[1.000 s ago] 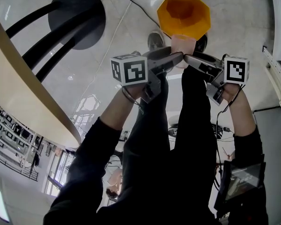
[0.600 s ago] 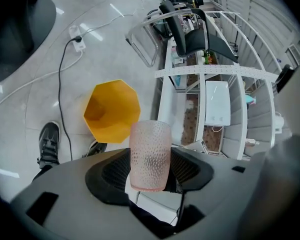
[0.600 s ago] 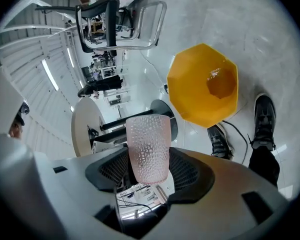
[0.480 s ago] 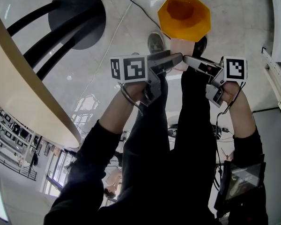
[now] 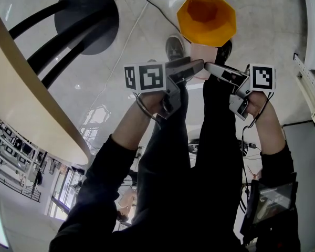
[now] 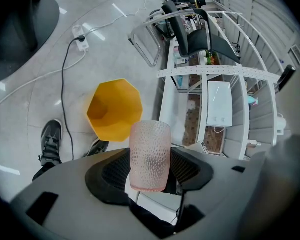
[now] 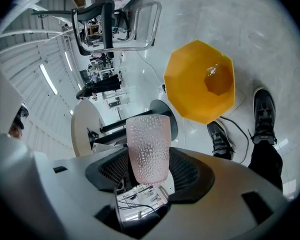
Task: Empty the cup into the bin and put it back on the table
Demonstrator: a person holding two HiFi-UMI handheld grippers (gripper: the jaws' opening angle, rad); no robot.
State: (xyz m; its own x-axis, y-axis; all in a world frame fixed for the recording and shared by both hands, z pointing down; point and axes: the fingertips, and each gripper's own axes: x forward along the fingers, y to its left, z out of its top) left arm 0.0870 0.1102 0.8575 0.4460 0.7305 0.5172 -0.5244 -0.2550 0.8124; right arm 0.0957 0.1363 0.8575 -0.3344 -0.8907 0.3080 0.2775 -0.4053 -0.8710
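Note:
A pink dimpled cup (image 5: pixel 201 53) is held over the floor, just short of the orange eight-sided bin (image 5: pixel 206 17). My left gripper (image 5: pixel 196 67) and my right gripper (image 5: pixel 212 68) are each shut on it from opposite sides. In the left gripper view the cup (image 6: pixel 149 154) stands upright between the black pads, with the bin (image 6: pixel 114 109) behind it. The right gripper view shows the cup (image 7: pixel 148 147) the same way, and the bin (image 7: pixel 200 81) holds a small amber-coloured object (image 7: pixel 217 81). What is inside the cup cannot be made out.
A round light-topped table (image 5: pixel 37 109) on a black base (image 5: pixel 86 17) stands at the left. A person's shoes (image 5: pixel 174 46) and a floor cable (image 5: pixel 147 7) lie near the bin. A white shelf rack (image 6: pixel 215 94) and a chair (image 6: pixel 200 29) stand beyond.
Almost nothing: both grippers keep the cup in the same place near the bin, and the view has only drifted slightly.

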